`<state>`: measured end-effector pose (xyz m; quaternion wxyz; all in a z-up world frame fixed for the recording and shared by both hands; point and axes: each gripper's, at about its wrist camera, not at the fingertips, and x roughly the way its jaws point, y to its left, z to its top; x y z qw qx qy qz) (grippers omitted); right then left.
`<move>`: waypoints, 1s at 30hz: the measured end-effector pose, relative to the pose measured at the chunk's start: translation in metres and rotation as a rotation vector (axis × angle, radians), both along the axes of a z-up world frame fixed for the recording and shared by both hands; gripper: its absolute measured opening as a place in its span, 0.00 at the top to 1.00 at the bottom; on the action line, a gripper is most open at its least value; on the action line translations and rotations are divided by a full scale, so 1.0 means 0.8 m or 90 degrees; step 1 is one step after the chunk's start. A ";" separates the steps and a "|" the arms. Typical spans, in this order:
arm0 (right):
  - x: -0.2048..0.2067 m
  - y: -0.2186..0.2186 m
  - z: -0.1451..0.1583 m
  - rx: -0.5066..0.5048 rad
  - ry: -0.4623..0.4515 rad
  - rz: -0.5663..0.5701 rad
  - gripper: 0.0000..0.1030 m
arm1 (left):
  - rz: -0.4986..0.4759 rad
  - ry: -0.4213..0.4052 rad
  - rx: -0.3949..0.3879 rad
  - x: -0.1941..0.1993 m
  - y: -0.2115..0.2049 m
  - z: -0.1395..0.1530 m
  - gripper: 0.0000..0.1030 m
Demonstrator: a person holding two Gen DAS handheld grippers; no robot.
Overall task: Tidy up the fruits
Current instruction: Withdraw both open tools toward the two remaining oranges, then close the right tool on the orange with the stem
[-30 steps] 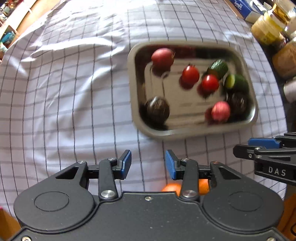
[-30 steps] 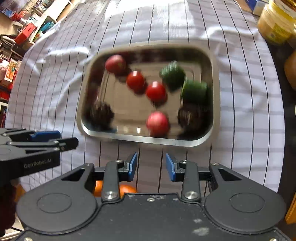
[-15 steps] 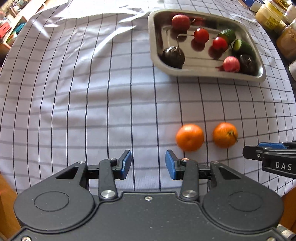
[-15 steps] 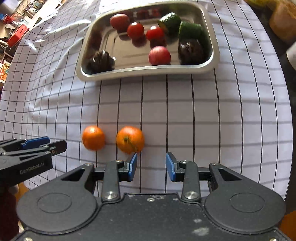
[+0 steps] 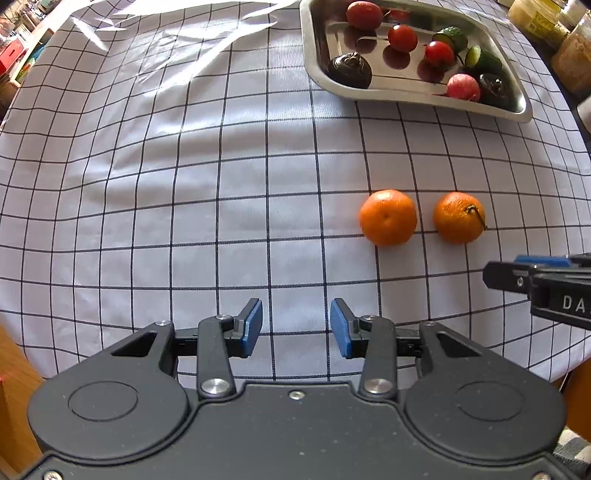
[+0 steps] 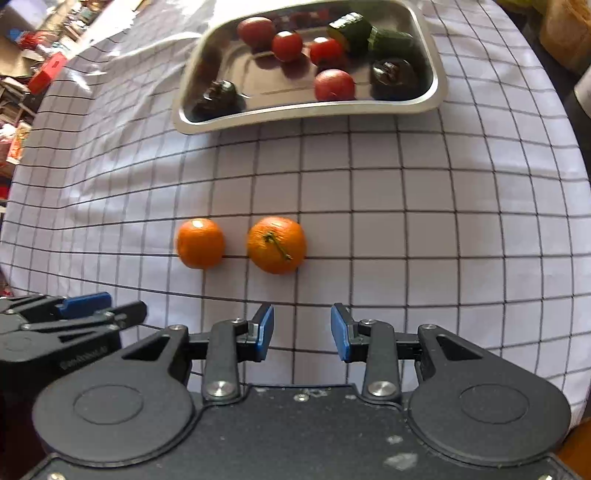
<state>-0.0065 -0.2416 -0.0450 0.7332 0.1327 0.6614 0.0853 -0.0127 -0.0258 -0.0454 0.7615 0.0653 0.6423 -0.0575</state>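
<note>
In the left wrist view, the checked cloth (image 5: pixel 184 184) covering the table fills the left half of the frame, bare apart from sunlit creases at the upper left. At bottom centre the left tongs (image 5: pixel 296 325) stand released, blue pads apart with only cloth between them. Right of centre lie two tangerines just beside each other without touching: the smooth tangerine (image 5: pixel 388 218) and, to its right, the stemmed tangerine (image 5: pixel 459 218). At the upper right sits the metal tray (image 5: pixel 406 96), holding from left to right a dark round fruit (image 5: pixel 350 70), a red oval fruit (image 5: pixel 364 14), two cherry tomatoes (image 5: pixel 402 38), cucumber pieces (image 5: pixel 480 59), a pink-red fruit (image 5: pixel 463 87) and a second dark fruit (image 5: pixel 493 86). Jars (image 5: pixel 569 51) stand at the far upper right edge. At the right edge, below the stemmed tangerine, the tip of the right tongs (image 5: pixel 517 275) pokes in.

In the right wrist view, the left tongs (image 6: pixel 99 310) show at the lower left edge. The smooth tangerine (image 6: pixel 200 243) lies left of centre, the stemmed tangerine (image 6: pixel 276 244) close on its right, its stalk facing up. The tray (image 6: pixel 306 110) is at the top centre, well apart from both tangerines. At bottom centre the right tongs (image 6: pixel 302 326) are released, nothing between the pads, with the stemmed tangerine up and to the left of them.
</note>
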 end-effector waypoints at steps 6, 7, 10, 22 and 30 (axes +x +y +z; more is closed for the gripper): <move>0.007 0.018 0.000 -0.004 -0.042 0.054 0.64 | 0.011 0.008 0.003 -0.003 0.003 -0.007 0.52; 0.008 0.021 -0.001 -0.010 -0.048 0.063 0.64 | 0.014 0.010 0.003 -0.003 0.004 -0.008 0.52; 0.010 0.028 -0.002 -0.023 -0.068 0.090 0.64 | 0.024 0.014 0.003 -0.005 0.007 -0.010 0.52; 0.027 0.034 -0.002 -0.025 -0.135 0.144 0.64 | 0.075 -0.001 0.002 -0.005 0.015 -0.005 0.52; 0.023 0.045 -0.003 -0.040 -0.175 0.205 0.63 | 0.101 -0.006 -0.008 -0.004 0.015 -0.005 0.52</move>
